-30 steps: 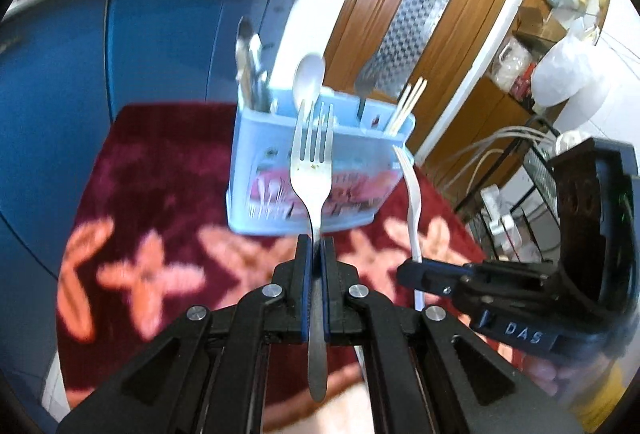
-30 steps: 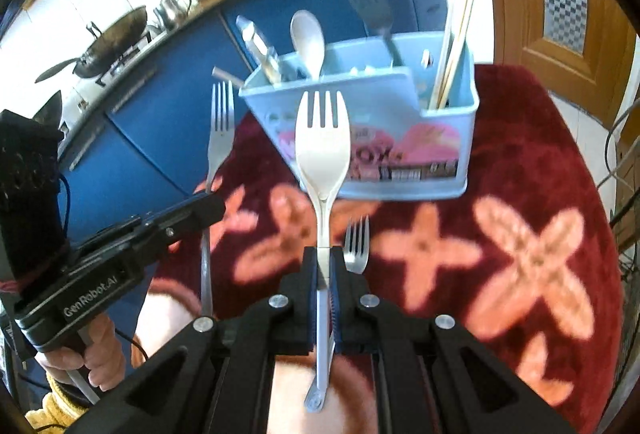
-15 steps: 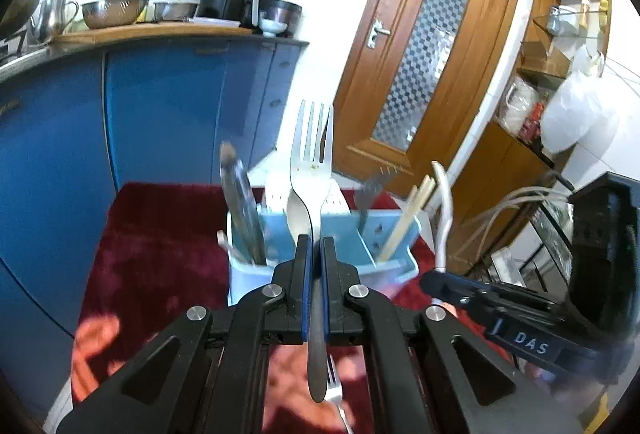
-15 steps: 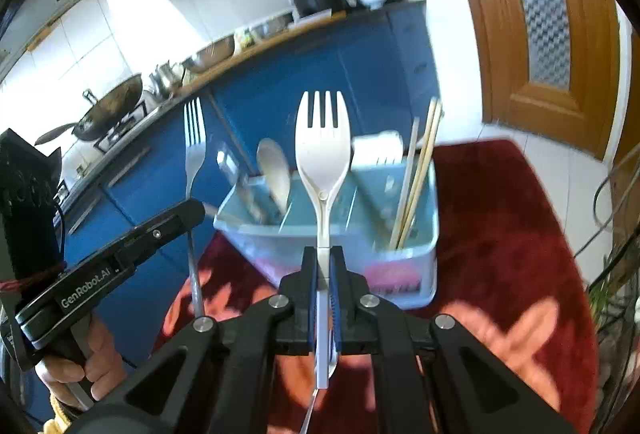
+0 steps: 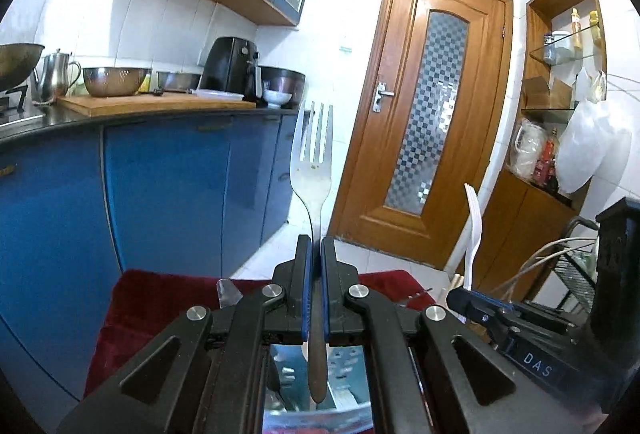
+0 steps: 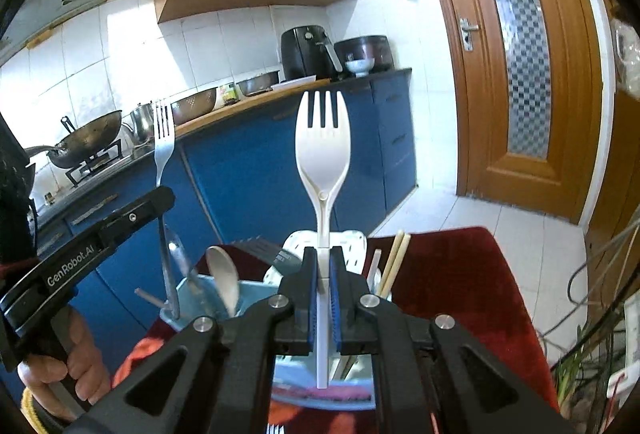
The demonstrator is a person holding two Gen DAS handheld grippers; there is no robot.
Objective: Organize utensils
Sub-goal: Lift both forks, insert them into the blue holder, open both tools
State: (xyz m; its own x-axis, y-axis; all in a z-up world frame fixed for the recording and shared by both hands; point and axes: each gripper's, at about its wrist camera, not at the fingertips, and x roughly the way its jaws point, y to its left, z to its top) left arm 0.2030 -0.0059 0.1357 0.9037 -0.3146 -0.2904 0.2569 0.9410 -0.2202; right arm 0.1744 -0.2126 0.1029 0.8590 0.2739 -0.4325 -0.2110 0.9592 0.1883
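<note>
From the left wrist camera, your left gripper (image 5: 314, 290) is clamped on the handle of a metal fork (image 5: 314, 153), tines up, handle end hanging over the pale blue utensil holder (image 5: 344, 386) that shows just below the jaws. Off to the right your other gripper carries a white plastic fork (image 5: 473, 222).

From the right wrist camera, your right gripper (image 6: 323, 298) is squeezed tight on that white plastic fork (image 6: 322, 161), also upright, right above the utensil holder (image 6: 200, 286) on the red mat (image 6: 460, 274). A spoon (image 6: 224, 278) and chopsticks (image 6: 394, 262) already stand in its compartments.

You seem to be at the carry-over stage, both forks lifted and poised above the holder. Next, pick a compartment for each fork, line the handle end up over it, lower until it is well inside, and only then release.
</note>
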